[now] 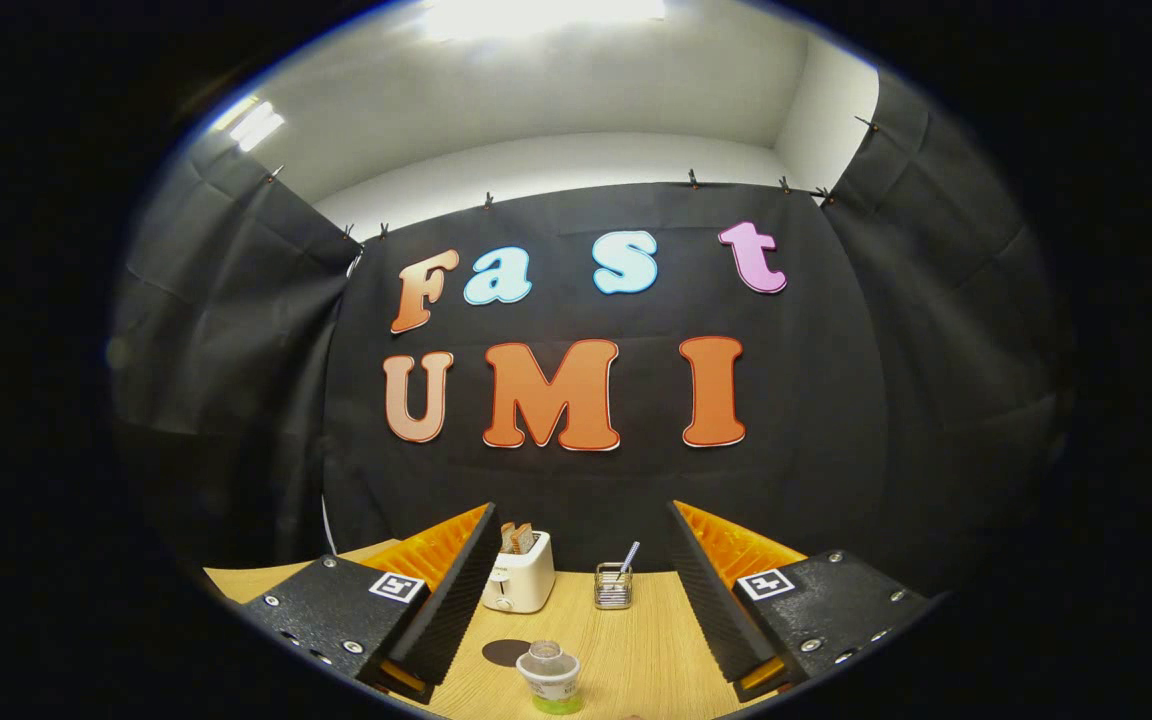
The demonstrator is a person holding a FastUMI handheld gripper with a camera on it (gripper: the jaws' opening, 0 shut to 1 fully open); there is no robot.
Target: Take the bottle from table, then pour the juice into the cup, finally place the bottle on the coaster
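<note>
Hovering above the counter [636, 640], the claw [581, 560] is standing with its fingers wide apart, gripping nothing. Going left to right: a toaster [519, 578] is sitting at about eleven o'clock beyond the fingers, a dark coaster [506, 652] is lying just left of the bottle [549, 676], and a wire holder [613, 586] is waiting at one o'clock. The bottle is standing upright between the fingers, low at six o'clock, so I judge the claw needs lowering.

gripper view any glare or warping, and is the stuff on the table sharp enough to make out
Gripper view: ceiling lights blow out to white overhead; fisheye bends the booth wall and table edge; the bottle between the open gripper fingers, the dark coaster, toaster and wire holder beyond are sharp with soft shadows.
</note>
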